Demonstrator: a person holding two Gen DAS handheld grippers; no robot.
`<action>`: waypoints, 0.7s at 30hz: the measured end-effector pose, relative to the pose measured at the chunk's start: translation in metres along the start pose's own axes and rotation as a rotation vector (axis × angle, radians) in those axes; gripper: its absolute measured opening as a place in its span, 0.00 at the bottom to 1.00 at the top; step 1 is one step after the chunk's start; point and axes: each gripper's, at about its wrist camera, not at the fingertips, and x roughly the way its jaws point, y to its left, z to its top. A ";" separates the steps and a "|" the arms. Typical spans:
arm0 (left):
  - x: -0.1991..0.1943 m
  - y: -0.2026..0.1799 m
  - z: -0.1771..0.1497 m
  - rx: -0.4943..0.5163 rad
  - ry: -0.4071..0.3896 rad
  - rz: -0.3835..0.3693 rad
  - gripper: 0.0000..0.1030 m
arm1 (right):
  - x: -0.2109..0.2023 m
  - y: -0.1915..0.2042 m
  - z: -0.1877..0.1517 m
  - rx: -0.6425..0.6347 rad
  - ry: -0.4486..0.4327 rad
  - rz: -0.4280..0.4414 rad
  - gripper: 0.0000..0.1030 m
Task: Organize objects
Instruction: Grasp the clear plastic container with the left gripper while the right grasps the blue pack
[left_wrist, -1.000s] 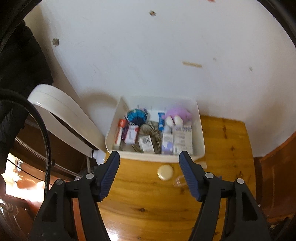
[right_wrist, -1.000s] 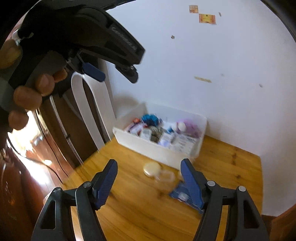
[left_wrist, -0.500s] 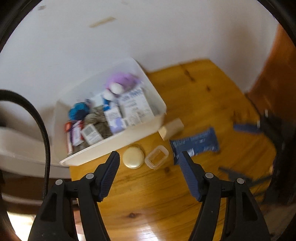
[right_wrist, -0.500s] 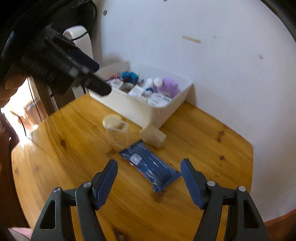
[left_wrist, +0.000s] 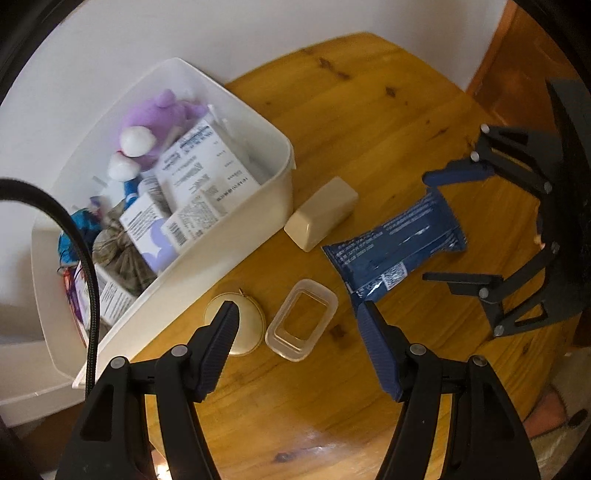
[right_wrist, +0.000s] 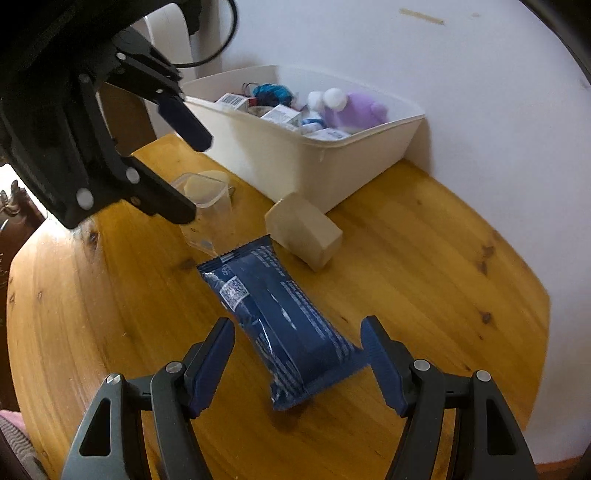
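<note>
The right gripper (right_wrist: 297, 332) is held with fingers apart, straddling the near end of a blue packet (right_wrist: 273, 317) lying on the tabletop (right_wrist: 424, 266). The left gripper (left_wrist: 299, 321) is likewise spread wide above a clear container (left_wrist: 302, 325). Beyond, a beige block (right_wrist: 303, 230) is seen beside the filled white bin (right_wrist: 314, 162).

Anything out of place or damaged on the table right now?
Nothing looks damaged or spilled. Four items sit loose on the wooden table outside the full white bin: blue packet, beige block, clear plastic container, round cream case. Both grippers are open, holding nothing.
</note>
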 end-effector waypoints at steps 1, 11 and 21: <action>0.007 0.004 -0.001 -0.271 0.059 0.047 0.68 | 0.001 0.001 0.000 -0.001 0.002 0.006 0.70; 0.028 -0.007 0.001 -0.209 0.118 0.018 0.56 | 0.006 0.007 -0.003 -0.028 0.041 0.048 0.69; 0.034 -0.028 -0.006 -0.216 0.146 0.007 0.31 | 0.006 0.011 -0.011 0.010 0.077 0.088 0.47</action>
